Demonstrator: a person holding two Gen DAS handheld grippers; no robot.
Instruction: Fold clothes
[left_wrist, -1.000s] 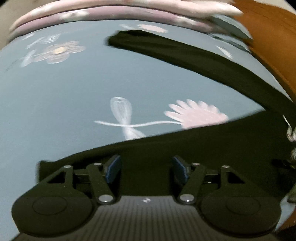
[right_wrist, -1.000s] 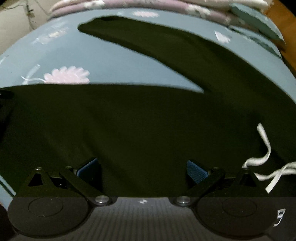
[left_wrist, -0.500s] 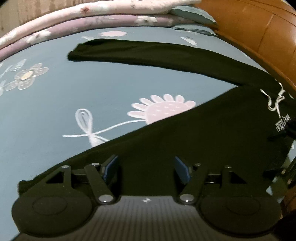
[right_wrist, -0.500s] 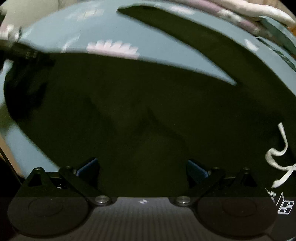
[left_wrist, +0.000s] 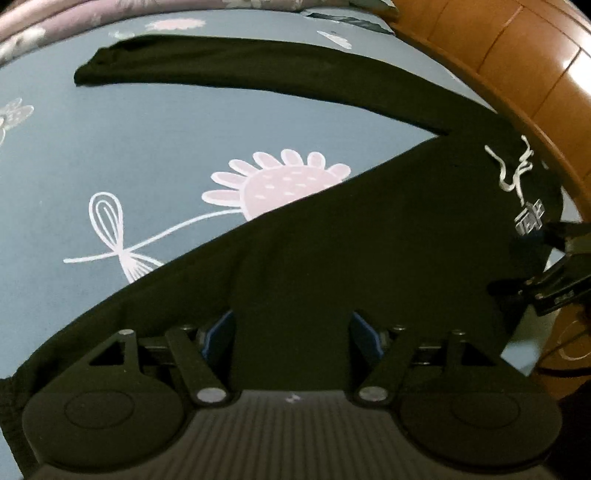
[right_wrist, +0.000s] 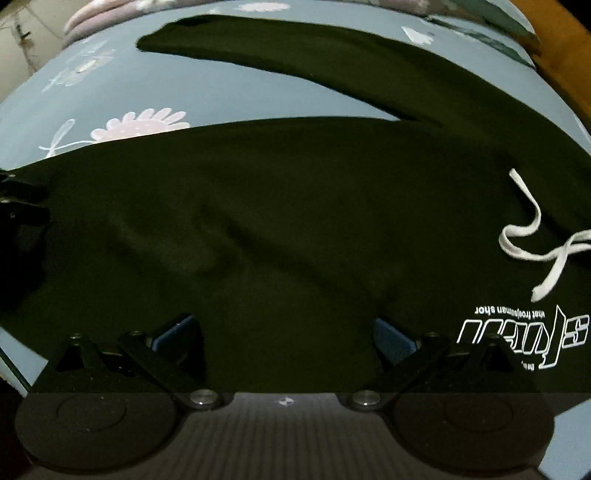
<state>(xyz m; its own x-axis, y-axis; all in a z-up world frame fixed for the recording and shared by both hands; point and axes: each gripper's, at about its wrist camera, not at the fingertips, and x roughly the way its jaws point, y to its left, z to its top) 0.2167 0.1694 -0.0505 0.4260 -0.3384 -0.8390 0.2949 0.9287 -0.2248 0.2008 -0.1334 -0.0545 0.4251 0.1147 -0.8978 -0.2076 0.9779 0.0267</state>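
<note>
Bedsheet (left_wrist: 155, 155), blue with pink flowers, carries a black hoodie (right_wrist: 295, 206) spread flat, one sleeve (left_wrist: 236, 74) stretched toward the pillows (left_wrist: 55, 22). Left gripper (left_wrist: 291, 332) hovers over the hoodie's lower edge with its jaws spread apart and fabric showing between them. Right gripper (right_wrist: 286, 332), also spread wide, sits over the body near the white drawstring (right_wrist: 532, 236) and printed logo (right_wrist: 517, 332). Wooden headboard (left_wrist: 524, 74) borders the right side.

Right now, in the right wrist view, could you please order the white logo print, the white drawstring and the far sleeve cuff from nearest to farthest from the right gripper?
1. White logo print, lower right, beside the right gripper.
2. White drawstring, right, higher up.
3. Far sleeve cuff, top left, on the bedsheet.
</note>
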